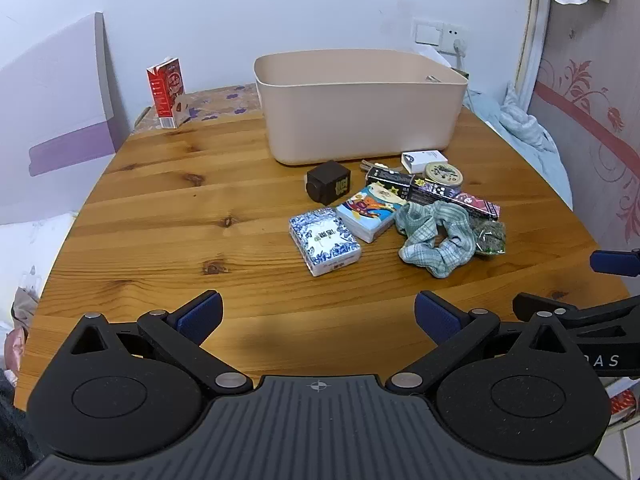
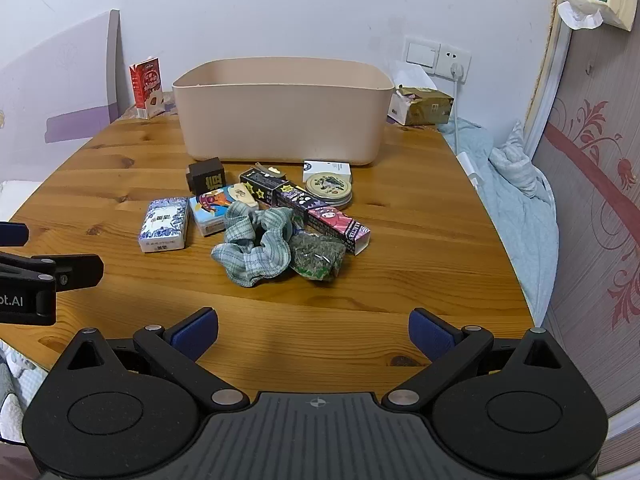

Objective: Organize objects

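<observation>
A beige plastic bin stands at the back of the wooden table. In front of it lies a cluster: a blue-white box, a colourful card pack, a dark cube, a long patterned box, a round tin, a white box, a green checked scrunchie and a green packet. My left gripper and right gripper are open, empty, near the front edge.
A red milk carton stands at the back left. A tissue box sits right of the bin. Bedding lies off the table's right edge. A wall socket is behind.
</observation>
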A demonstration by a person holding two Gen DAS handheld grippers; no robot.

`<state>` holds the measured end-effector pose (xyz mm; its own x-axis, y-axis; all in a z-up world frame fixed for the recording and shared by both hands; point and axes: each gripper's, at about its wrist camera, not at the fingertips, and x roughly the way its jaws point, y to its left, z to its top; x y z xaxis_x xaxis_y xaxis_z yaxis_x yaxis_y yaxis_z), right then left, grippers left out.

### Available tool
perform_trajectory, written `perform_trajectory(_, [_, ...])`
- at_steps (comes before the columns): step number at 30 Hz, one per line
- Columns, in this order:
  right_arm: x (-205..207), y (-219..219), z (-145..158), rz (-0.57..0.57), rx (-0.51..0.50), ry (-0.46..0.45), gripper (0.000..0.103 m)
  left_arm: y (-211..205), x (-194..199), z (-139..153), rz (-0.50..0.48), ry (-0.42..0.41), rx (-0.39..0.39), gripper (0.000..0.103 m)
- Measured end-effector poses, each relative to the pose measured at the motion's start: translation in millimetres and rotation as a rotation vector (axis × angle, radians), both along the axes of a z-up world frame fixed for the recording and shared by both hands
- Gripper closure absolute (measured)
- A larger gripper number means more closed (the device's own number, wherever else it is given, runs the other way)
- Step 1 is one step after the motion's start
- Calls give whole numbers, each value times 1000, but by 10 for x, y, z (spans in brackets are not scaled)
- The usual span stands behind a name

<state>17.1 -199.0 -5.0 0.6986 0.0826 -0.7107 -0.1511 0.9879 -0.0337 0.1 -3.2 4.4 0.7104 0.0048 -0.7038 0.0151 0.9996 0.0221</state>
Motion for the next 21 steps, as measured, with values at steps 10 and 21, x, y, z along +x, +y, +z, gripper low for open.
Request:
perform_trajectory(10, [16, -17, 6, -10, -4, -4, 0, 14, 30, -15, -1, 7, 0, 0])
perform_trajectory(21, [53, -45, 8, -20, -3, -1, 0, 19, 43, -35, 0, 9, 1, 0])
